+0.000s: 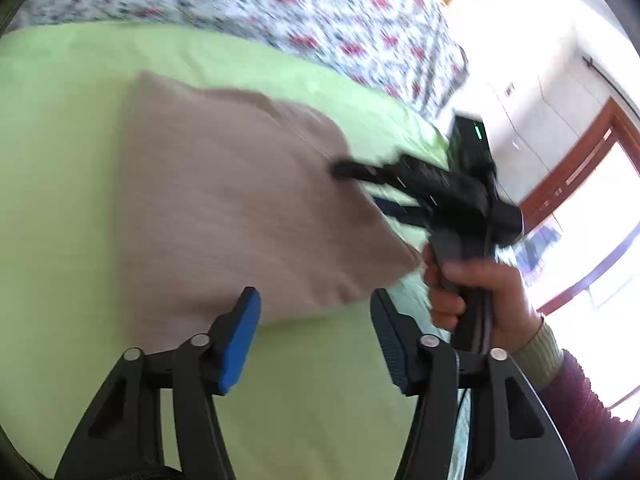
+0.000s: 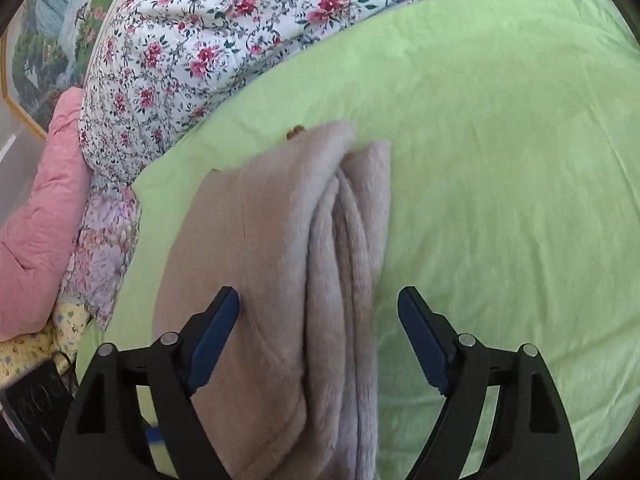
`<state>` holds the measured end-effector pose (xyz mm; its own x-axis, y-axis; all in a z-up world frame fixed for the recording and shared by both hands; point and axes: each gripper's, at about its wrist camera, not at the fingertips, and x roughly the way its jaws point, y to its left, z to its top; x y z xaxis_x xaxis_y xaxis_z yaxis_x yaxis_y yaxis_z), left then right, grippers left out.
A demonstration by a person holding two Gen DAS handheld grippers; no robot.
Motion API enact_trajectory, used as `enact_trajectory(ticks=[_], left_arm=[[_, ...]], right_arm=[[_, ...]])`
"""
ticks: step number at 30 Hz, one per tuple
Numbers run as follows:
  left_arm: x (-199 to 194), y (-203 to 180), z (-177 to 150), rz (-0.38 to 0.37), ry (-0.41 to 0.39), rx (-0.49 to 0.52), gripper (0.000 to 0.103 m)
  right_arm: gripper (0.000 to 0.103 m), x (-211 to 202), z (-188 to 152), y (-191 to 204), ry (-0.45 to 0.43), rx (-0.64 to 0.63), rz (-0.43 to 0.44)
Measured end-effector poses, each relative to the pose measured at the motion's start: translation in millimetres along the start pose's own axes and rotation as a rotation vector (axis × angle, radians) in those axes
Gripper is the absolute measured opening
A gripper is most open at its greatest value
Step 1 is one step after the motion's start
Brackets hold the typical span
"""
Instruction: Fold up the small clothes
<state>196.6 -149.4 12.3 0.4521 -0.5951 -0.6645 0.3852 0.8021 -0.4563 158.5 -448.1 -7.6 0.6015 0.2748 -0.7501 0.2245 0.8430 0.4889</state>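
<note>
A beige fleece garment (image 1: 240, 208) lies folded on the green sheet (image 1: 60, 160). In the left wrist view my left gripper (image 1: 316, 304) stands open just short of the garment's near edge, its blue pads apart with only sheet between them. The right gripper (image 1: 360, 184) shows there as a blurred black shape over the garment's right corner, held by a hand (image 1: 476, 292). In the right wrist view the garment (image 2: 280, 260) lies lengthwise with its stacked folded edges on the right. My right gripper (image 2: 318, 300) is open above it, fingers apart on either side of those folds, pads not touching.
A floral quilt (image 2: 192, 40) is heaped along the far side of the bed, with a pink duvet (image 2: 36, 220) at the left. A black device (image 2: 32, 400) lies at the lower left. Bare green sheet (image 2: 500, 200) spreads to the garment's right. A bright window (image 1: 592, 208) stands at the right.
</note>
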Motion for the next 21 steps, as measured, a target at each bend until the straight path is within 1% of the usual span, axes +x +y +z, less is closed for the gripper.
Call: enact_trajectory(ticks=[1,4,7,9,12,15,17,19,21], left_arm=[[-4.0,8.7,4.9,0.006,-0.004,-0.02,0.064],[-11.2,41.4,21.5,-0.012,-0.005,-0.112,0.065],[-14.8,68.1,32.7,0.032,-0.015,-0.16,0.065],[-9.2,81.0,41.5,0.026,-0.004,-0.185,0.065],[5.0,96.2,50.7,-0.007,0.03,-0.216,0.069],[21.2,109.4,57.5,0.011,0.052,-0.227,0.07],[33.0,117.3,59.3,-0.001,0.074,-0.24,0.074],[43.2,124.0,56.8,-0.028,0.094,-0.254,0.082],[59.8,128.9,57.4,-0.047,0.122,-0.262,0.086]], right_arm=[[0.082,-0.7,-0.5,-2.0,0.003,0.006,0.003],[0.082,-1.9,0.3,-9.7,0.004,0.039,0.029],[0.082,0.3,1.1,-14.4,0.015,0.062,0.049],[0.082,2.8,1.4,-15.2,0.022,0.069,0.059],[0.083,6.4,3.4,-16.3,0.03,0.074,0.07],[0.083,10.0,5.8,-16.6,0.041,0.069,0.073],[0.084,13.2,7.6,-17.3,0.049,0.072,0.081],[0.085,16.9,8.8,-18.7,0.059,0.079,0.086],[0.086,20.7,9.9,-18.6,0.064,0.081,0.087]])
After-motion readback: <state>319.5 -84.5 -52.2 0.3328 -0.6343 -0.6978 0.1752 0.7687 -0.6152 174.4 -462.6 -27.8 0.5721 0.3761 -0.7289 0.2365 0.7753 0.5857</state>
